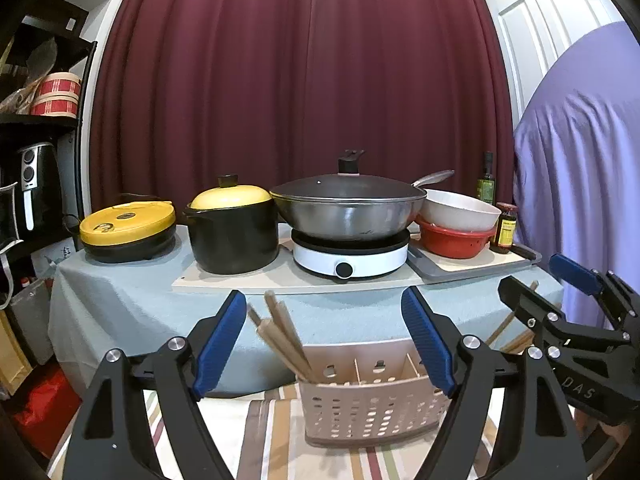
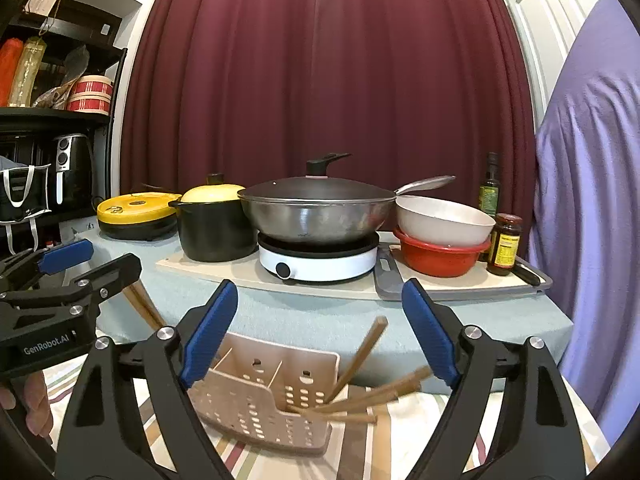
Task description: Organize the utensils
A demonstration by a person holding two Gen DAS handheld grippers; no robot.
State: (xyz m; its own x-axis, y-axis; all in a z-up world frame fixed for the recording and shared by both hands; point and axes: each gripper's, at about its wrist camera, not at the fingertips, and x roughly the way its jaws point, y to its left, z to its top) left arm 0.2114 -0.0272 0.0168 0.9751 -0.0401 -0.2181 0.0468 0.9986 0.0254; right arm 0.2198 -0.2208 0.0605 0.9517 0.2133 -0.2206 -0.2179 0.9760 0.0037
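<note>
Striped cloth is carrying the caddy w/ chopsticks; table behind is holding a board, tray & yellow cooker.

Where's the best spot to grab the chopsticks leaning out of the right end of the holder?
Probably the free upper shafts of the chopsticks, above the holder rim. Come from the right side, tongs across the shafts: they fan out low to the right, their lower ends are buried in the end compartment.
</note>
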